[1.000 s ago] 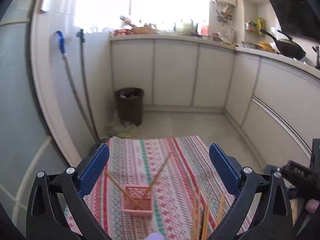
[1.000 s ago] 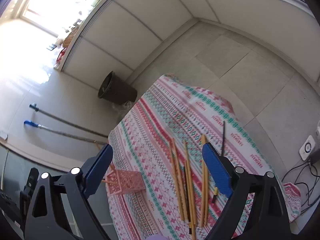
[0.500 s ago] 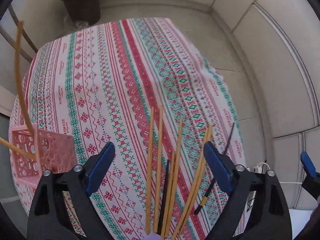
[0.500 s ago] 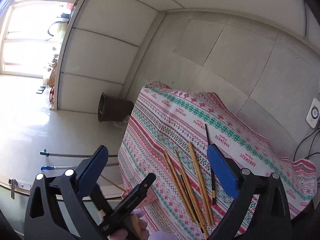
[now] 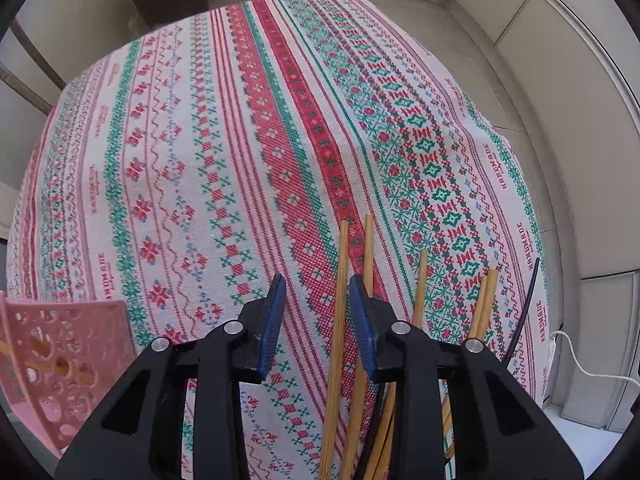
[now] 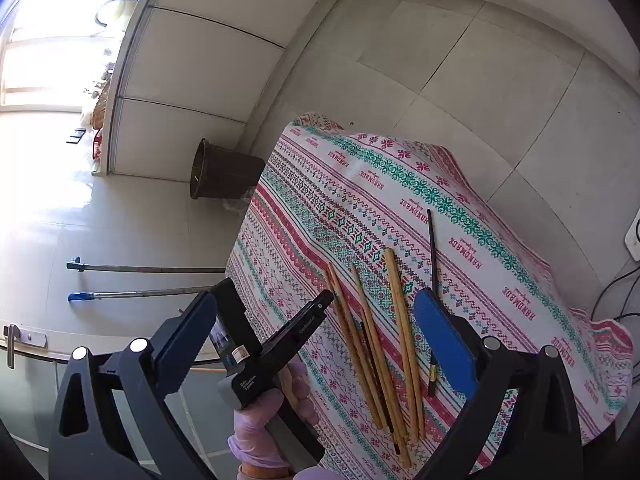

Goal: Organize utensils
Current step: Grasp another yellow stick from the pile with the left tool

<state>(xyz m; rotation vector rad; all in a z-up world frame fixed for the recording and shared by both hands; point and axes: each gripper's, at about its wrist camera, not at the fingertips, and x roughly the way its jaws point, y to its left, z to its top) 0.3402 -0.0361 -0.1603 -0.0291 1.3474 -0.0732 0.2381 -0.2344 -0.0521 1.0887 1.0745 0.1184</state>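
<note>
Several wooden chopsticks point(image 6: 400, 320) and a thin black chopstick point(image 6: 433, 256) lie side by side on the striped tablecloth point(image 5: 240, 140). My left gripper point(image 5: 317, 284) points steeply down at them and its jaws are closing. One wooden chopstick point(image 5: 343, 260) lies between them, close to the right pad, and the left pad stands clear of it. A pink perforated basket point(image 5: 60, 360) holding wooden chopsticks stands at the lower left. My right gripper point(image 6: 316, 312) hangs wide open above the table with nothing in it. It looks onto the left gripper point(image 6: 324, 302) and a gloved hand point(image 6: 260, 420).
A dark waste bin point(image 6: 224, 172) stands on the floor beyond the table's far end. Two long tool handles point(image 6: 140, 268) lean on the wall at the left. A white cable point(image 5: 580, 364) and a wall socket point(image 6: 634, 236) are off the table's right side.
My left gripper has dropped and tilted down onto the chopsticks, and its jaws have narrowed around one of them. The right gripper has sunk a little and rolled, staying wide open.
</note>
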